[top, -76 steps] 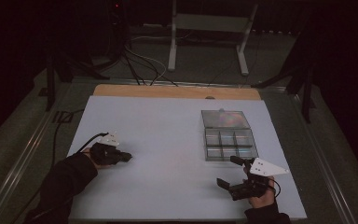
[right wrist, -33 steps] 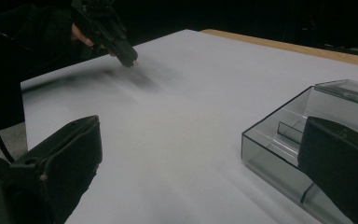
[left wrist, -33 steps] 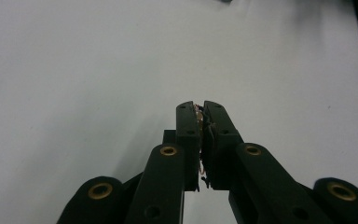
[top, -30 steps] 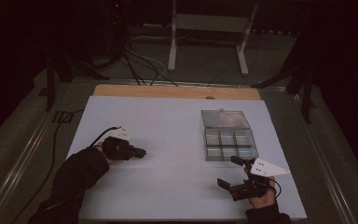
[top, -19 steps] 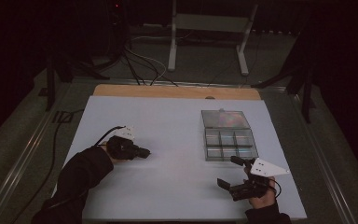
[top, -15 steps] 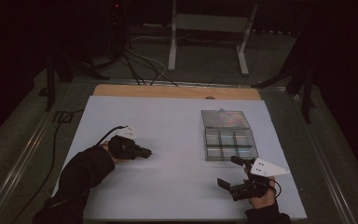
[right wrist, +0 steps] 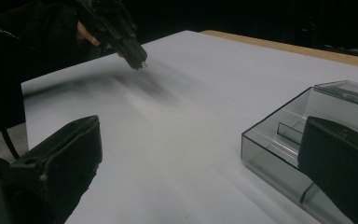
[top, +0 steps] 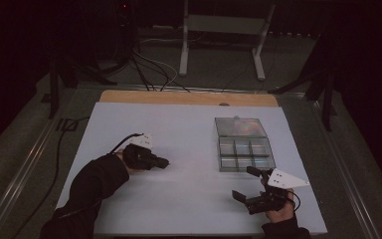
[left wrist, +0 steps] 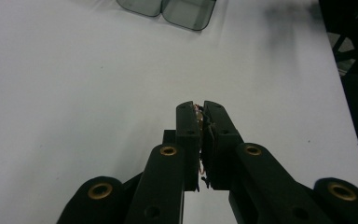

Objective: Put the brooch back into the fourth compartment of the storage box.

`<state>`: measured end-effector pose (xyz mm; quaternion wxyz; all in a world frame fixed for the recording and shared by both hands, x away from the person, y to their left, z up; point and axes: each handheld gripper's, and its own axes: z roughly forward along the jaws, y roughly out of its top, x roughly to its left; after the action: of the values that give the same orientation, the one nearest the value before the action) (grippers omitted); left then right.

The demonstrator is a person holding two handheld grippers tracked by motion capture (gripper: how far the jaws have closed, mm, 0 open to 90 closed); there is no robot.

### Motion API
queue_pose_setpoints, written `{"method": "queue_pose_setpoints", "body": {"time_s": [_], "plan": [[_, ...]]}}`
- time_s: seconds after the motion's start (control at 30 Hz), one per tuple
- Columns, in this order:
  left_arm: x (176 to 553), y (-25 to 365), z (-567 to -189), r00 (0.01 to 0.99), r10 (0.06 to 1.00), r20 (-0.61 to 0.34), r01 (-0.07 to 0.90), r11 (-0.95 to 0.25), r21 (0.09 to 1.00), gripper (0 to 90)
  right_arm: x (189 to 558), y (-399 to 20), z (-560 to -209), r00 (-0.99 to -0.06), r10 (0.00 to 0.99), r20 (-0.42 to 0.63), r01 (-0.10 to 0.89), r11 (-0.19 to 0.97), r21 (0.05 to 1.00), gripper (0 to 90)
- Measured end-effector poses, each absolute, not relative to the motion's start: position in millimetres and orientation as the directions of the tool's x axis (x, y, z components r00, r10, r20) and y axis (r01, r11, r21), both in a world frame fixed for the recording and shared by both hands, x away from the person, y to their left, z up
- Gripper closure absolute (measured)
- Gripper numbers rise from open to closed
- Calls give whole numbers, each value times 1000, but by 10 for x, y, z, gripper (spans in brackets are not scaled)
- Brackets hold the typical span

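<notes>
While no writing reads, left gripper (left wrist: 200,114) jaws pinch sth small; right gripper (top: 252,185) jaws spread.

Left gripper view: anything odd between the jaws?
Yes. The left gripper is shut on a small thin brownish item, pinched at the tips; too small to identify. The clear compartment box looks intact, lid open.

Lab — dark rig room, cables (top: 149,69)
</notes>
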<state>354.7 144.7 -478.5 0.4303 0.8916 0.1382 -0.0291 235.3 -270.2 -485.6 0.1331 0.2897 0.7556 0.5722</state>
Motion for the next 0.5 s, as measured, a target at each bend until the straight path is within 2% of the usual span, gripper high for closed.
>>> {"method": "queue_pose_setpoints", "body": {"time_s": [0.5], "plan": [[3556,1242,-4748,968,181,-171,246,-597,764,882,2352,-2705,-4855,-798,589,130,284,177,942,0]]}}
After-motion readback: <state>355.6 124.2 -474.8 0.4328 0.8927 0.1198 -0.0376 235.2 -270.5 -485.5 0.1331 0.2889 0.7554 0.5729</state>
